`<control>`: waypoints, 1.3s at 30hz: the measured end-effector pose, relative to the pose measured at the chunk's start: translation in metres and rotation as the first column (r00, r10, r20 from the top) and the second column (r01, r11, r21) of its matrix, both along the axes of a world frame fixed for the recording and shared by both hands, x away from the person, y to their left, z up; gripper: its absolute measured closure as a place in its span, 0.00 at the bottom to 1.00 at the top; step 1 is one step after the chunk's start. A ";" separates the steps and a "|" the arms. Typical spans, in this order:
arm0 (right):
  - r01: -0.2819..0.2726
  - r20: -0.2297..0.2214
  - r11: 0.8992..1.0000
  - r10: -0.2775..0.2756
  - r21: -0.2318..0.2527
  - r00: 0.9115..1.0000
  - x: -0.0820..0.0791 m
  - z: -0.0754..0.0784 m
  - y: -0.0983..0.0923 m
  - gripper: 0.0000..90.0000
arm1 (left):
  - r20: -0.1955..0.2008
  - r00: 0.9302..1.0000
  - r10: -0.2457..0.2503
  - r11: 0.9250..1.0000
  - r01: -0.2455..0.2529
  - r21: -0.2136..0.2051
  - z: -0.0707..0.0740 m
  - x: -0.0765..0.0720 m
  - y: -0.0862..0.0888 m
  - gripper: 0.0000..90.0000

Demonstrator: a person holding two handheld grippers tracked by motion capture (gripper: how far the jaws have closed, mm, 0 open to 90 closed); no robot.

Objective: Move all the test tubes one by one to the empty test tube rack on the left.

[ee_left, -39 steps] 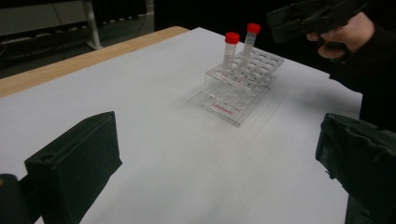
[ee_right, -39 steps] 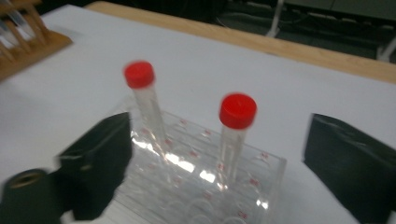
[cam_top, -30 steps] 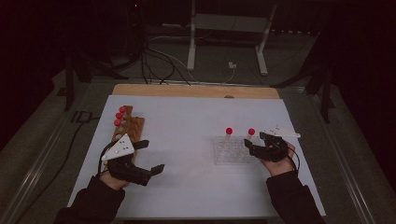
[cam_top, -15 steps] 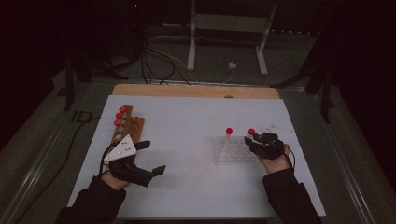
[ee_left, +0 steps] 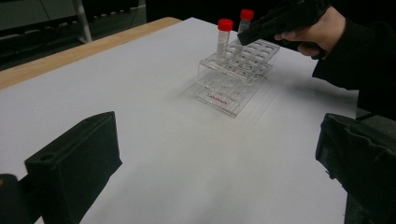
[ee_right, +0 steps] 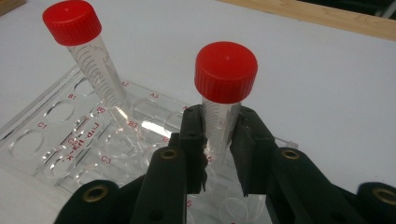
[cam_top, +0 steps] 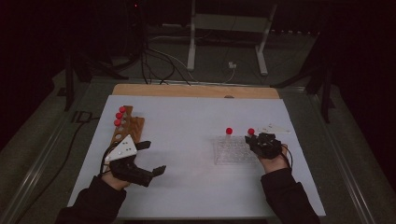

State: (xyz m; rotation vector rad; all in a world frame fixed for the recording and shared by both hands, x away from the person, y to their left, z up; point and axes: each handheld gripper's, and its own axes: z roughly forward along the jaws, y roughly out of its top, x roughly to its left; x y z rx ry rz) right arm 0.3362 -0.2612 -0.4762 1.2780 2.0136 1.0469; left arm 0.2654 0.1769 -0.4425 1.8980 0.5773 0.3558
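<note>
Clear plastic tube w/ ribbed red cap, pinched in just-closed right gripper over acrylic rack; left gripper wide open.

Left gripper: I see a black body, matte and angular, with a grey three-cornered plate on top carrying small dark dots. A thin dark cable loops off its outer side. In its own view the two jaws read as thick, blocky black slabs with a slightly grainy surface.

Right gripper: I note black jaws with toothed inner edges and brass-coloured screw bushings set into the black link arms. A thin dark cable curls beside the wrist.

Person: long black sleeves on both arms, cuffs ending at the wrists, with loose folds in the fabric.
</note>
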 end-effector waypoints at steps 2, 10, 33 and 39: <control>0.002 0.001 1.000 -0.002 0.011 1.000 0.000 0.001 -0.001 0.83 | -0.001 1.000 -0.002 1.000 0.002 -0.001 0.000 0.000 0.000 0.01; -0.004 0.042 1.000 0.003 0.028 0.999 -0.007 0.015 -0.004 0.83 | -0.007 1.000 -0.007 1.000 0.007 0.003 0.000 0.000 -0.001 0.01; -0.091 0.156 0.996 0.087 0.021 0.984 -0.041 0.056 0.011 0.83 | 0.002 1.000 -0.031 0.999 0.031 0.008 0.003 -0.004 -0.004 0.01; -0.164 0.162 0.986 0.158 0.027 0.974 -0.050 0.061 0.028 0.83 | 0.008 0.999 -0.034 0.999 0.034 0.017 0.005 -0.006 -0.009 0.01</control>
